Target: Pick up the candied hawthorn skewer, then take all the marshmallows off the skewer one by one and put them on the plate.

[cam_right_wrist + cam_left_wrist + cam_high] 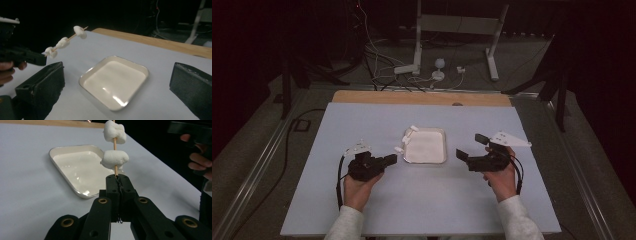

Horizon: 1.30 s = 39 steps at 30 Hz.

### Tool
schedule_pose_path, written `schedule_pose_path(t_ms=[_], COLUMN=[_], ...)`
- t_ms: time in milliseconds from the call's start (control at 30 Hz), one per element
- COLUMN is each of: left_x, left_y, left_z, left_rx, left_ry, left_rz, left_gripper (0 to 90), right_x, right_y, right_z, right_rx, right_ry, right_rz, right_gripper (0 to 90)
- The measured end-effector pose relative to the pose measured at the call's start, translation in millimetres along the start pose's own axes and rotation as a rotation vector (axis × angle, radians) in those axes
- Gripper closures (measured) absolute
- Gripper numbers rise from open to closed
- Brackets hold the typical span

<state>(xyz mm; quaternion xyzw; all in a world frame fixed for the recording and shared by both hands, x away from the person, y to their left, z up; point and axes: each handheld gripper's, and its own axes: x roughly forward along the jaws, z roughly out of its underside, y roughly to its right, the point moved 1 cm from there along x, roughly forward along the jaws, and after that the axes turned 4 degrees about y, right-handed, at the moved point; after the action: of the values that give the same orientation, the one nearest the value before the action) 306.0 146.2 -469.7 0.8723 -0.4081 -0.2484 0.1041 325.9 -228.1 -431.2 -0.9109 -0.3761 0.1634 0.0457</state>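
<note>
Skewer: the left gripper (pixel 117 185) pinches the bare lower end of the wooden skewer (pixel 115 168), jaws pressed together on the stick; the stick rises out of them toward 12 o'clock in the left gripper view
Marshmallows: three white marshmallows (pixel 62 42) sit on the skewer, spaced apart, with the pointed tip free past the last one; in the left gripper view the lowest one is just above the jaws
Where it is: in the high view the skewer (pixel 406 138) hangs over the tabletop (pixel 362 210) at the left rim of the tray (pixel 444 145), pointing toward about 1 o'clock from the left gripper (pixel 388 159)
Tray: square, shallow, white inside, nothing in it, at the middle of the tabletop between the two grippers
Right gripper: jaws spread wide and holding nothing; the right gripper (pixel 471 148) hovers at the 3 o'clock side of the tray, facing it
Step, as I judge it: laying the loaded skewer in the tray
How to do it well: keep the pinch firm on the stick; lower it flat inside the rim; release only when the marshmallows rest on the tray floor
Hand pose: both forearms enter from 6 o'clock; the left hand (pixel 357 189) is turned inward, the right hand (pixel 502 177) mirrors it
</note>
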Motion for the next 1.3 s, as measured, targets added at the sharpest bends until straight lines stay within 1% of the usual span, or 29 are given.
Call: schedule_pose_path(t_ms=[33,67,100,133,167,267,333,367,400,433,467,500,567,633,667,700,733,767,800,833,867,900,933,967,1033,1133,1200,1233,1300], left_x=[-0.3,-0.3,-0.3,-0.4,-0.2,-0.1,-0.2,-0.2,-0.2,-0.3,-0.1,0.0,0.1,0.8,0.8,1.8,1.8,3.1,3.1,4.2,4.7,4.7,5.0,5.1,5.3,5.5,6.0,6.4,7.1], left_y=[0.7,0.7,1.3,2.1,3.4,4.5,5.6,6.5,7.4,8.1,8.9,9.5,9.8,10.5,10.5,11.5,11.5,12.5,12.5,13.7,14.1,14.1,14.6,15.5,15.9,15.9,15.7,15.9,15.9], left_z=[-0.9,-0.9,-1.0,-1.0,-0.9,-1.0,-1.0,-1.1,-1.0,-1.2,-1.4,-1.5,-1.4,-0.7,-0.7,-0.3,-0.3,0.1,0.1,0.4,0.6,0.6,0.7,1.0,1.2,1.2,1.6,2.0,2.8], left_rx=[0.010,0.010,0.015,0.020,0.034,0.045,0.052,0.057,0.062,0.068,0.069,0.071,0.075,0.079,0.079,0.083,0.083,0.087,0.087,0.092,0.094,0.094,0.095,0.102,0.106,0.110,0.112,0.112,0.118], left_ry=[0.010,0.010,0.015,0.019,0.022,0.030,0.040,0.041,0.044,0.045,0.048,0.051,0.050,0.048,0.048,0.047,0.047,0.047,0.047,0.047,0.047,0.047,0.048,0.047,0.048,0.052,0.049,0.049,0.048], left_rz=[0.005,0.005,0.009,0.016,0.024,0.031,0.043,0.046,0.047,0.050,0.053,0.057,0.058,0.059,0.059,0.065,0.065,0.069,0.069,0.076,0.077,0.077,0.079,0.082,0.085,0.089,0.090,0.092,0.096], left_gripper=[89.7,89.8,89.8,89.8,89.8,89.7,89.8,89.8,89.7,89.8,89.8,89.8,89.8,89.8,89.8,89.8,89.8,89.8,89.9,89.9,89.8,89.9,89.9,89.9,89.9,89.9,89.9,89.9,90.0], right_x=[4.2,8.5,8.5,16.0,19.8,30.3,37.6,37.6,45.6,49.4,49.4,56.7,63.8,69.6,72.5,75.7,75.7,81.0,81.0,86.0,88.1,88.1,92.4,94.5,97.9,101.8,103.0,103.0,103.1], right_y=[0.2,0.5,0.5,0.1,-0.4,-3.5,-6.2,-6.2,-8.7,-10.3,-10.3,-13.1,-15.8,-17.3,-17.6,-17.4,-17.4,-17.0,-17.0,-17.0,-17.8,-17.8,-19.2,-20.1,-21.9,-24.7,-26.8,-26.8,-28.5], right_z=[-2.3,-5.0,-5.0,-11.1,-14.5,-24.9,-30.5,-30.5,-34.4,-35.9,-35.9,-37.8,-38.4,-38.1,-37.5,-36.6,-36.6,-35.2,-35.2,-34.0,-33.9,-33.9,-34.0,-33.9,-33.4,-32.3,-32.0,-32.0,-33.1], right_rx=[0.011,0.018,0.018,0.031,0.039,0.045,0.055,0.055,0.065,0.072,0.072,0.088,0.111,0.144,0.170,0.198,0.198,0.261,0.261,0.308,0.328,0.328,0.356,0.363,0.359,0.349,0.336,0.336,0.329], right_ry=[-0.002,-0.005,-0.005,-0.002,-0.002,0.000,-0.003,-0.003,-0.016,-0.021,-0.021,-0.045,-0.069,-0.085,-0.098,-0.116,-0.116,-0.132,-0.132,-0.127,-0.124,-0.124,-0.128,-0.137,-0.146,-0.167,-0.172,-0.172,-0.168], right_rz=[-0.008,-0.016,-0.016,-0.032,-0.043,-0.065,-0.082,-0.082,-0.101,-0.111,-0.111,-0.123,-0.137,-0.153,-0.160,-0.168,-0.168,-0.195,-0.195,-0.240,-0.247,-0.247,-0.245,-0.251,-0.254,-0.283,-0.301,-0.301,-0.317], right_gripper=[0.0,0.0,0.0,0.0,0.0,0.0,0.0,0.0,0.0,0.0,0.0,0.0,0.4,5.4,6.8,10.9,10.9,17.4,17.4,25.6,31.2,31.2,40.5,44.6,48.6,56.2,62.6,62.6,67.9])
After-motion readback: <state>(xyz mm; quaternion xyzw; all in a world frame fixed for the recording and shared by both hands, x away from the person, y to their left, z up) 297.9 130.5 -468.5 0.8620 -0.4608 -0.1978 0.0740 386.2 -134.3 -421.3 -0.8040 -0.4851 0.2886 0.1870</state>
